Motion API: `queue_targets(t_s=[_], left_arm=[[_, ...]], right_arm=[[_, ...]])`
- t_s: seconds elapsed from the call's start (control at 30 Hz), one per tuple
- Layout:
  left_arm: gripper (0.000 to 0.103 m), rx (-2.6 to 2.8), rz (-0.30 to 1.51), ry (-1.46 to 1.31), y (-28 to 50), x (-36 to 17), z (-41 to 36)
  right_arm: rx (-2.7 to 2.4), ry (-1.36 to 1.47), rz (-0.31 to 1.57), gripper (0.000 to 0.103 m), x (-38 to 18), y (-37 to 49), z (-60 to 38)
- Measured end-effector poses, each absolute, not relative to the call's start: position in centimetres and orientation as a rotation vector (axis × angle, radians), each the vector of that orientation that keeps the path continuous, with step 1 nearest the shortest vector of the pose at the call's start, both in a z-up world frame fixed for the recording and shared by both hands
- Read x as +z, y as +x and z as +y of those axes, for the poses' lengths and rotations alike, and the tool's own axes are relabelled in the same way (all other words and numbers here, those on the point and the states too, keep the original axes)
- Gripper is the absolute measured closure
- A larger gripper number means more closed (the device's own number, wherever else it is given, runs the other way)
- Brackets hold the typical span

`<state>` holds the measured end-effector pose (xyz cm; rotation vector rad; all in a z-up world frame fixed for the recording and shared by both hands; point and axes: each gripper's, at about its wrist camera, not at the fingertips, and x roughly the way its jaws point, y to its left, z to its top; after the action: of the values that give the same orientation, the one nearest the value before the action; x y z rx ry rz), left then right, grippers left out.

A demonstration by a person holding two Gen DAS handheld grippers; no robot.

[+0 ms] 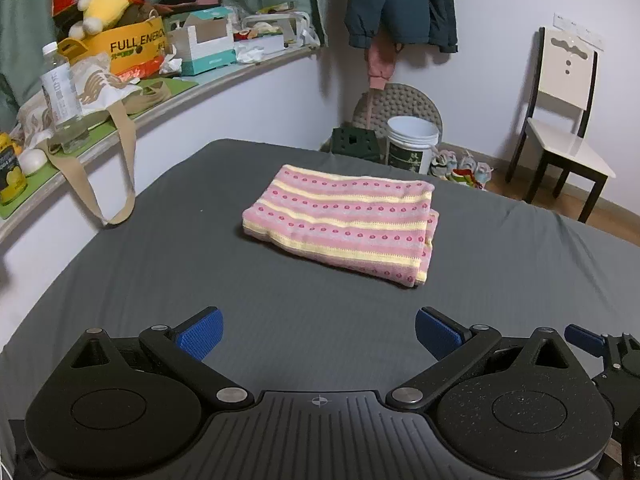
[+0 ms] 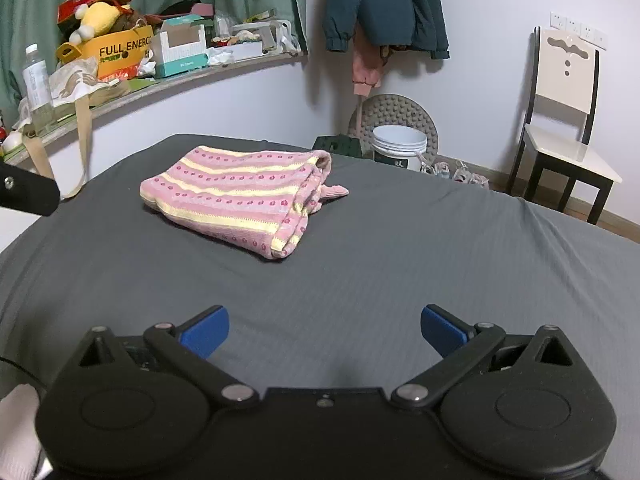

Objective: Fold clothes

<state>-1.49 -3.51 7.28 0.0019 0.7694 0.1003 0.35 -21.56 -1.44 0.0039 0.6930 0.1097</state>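
Left tongs (image 1: 319,330): wide open, holding nothing. The blue pads (image 1: 202,332) sit low over the gray sheet, well apart from the cloth.
Right tongs (image 2: 325,330): wide open too, with nothing between the blue pads (image 2: 206,332). They hang over bare sheet, near the front edge of the bed.
Folded cloth (image 1: 342,224): a pink knit piece with yellow stripes and little red dots. It lies folded into a flat block in the middle of the bed. From the right wrist view its open side shows layers, and a small pink bit sticks out at the far corner (image 2: 334,191).
Bed (image 1: 160,264): covered with a dark gray sheet, mostly smooth.
Shelf (image 1: 224,76): runs along the wall on the left, full of stuff. There is a yellow box (image 1: 132,50) with a yellow plush toy (image 1: 102,10) in it, a clear water bottle (image 1: 62,92), and a tan bag strap (image 1: 124,160) hanging down over the edge.
Wall: a dark teal jacket (image 1: 400,0) hangs there.
Floor past the bed: a white bucket (image 1: 412,146) and a white chair (image 1: 564,120) with dark legs.
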Motion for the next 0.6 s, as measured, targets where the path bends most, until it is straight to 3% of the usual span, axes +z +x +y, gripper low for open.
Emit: queue_targets(t_s=[0.6], left_arm=[[0.000, 0.078, 0.774, 0.019, -1.68, 7.18, -4.09]], right_arm=[[0.113, 0.012, 0.699, 0.000, -1.57, 0.35, -21.74]])
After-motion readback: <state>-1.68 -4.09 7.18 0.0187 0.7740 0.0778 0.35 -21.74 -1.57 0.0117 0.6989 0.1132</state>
